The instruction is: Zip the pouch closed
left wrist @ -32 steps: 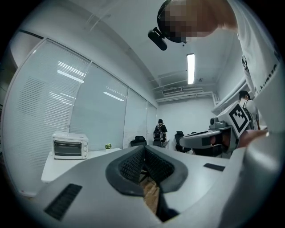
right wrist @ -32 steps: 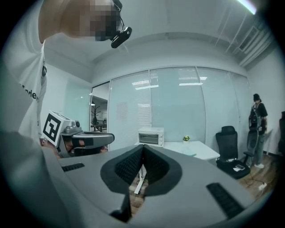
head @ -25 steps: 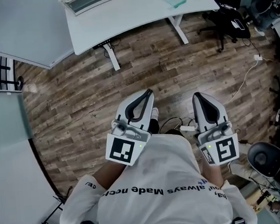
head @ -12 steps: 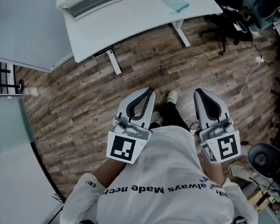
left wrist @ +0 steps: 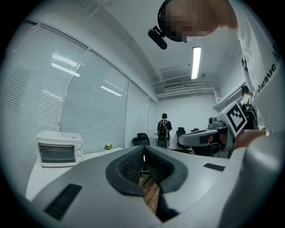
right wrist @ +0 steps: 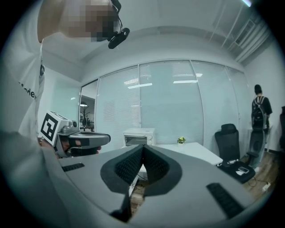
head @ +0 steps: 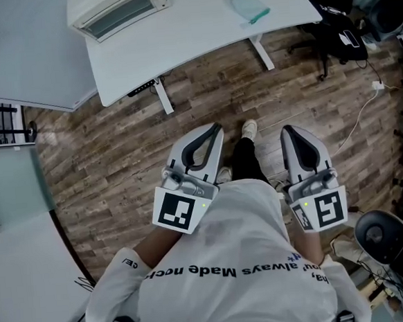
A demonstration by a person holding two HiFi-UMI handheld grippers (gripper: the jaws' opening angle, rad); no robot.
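A pale green see-through pouch [head: 247,6] with a teal edge lies on the white table [head: 191,32] at the top of the head view, far ahead of both grippers. My left gripper [head: 215,129] and right gripper [head: 286,130] are held side by side at waist height over the wooden floor, pointing level toward the table. In the left gripper view the left gripper [left wrist: 143,149] has its ribbed pads meeting at the tip with nothing between them. The right gripper [right wrist: 142,147] is likewise shut and empty. The pouch shows in neither gripper view.
A white toaster oven [head: 116,7] stands on the table's left end. Office chairs [head: 334,32] and a floor cable [head: 360,106] lie to the right, a glass partition [head: 10,158] to the left. A person with a backpack [left wrist: 164,129] stands far off.
The person has stepped toward the table: a foot has come forward, and the table and oven have shifted left in the head view. Both grippers stay shut, side by side.
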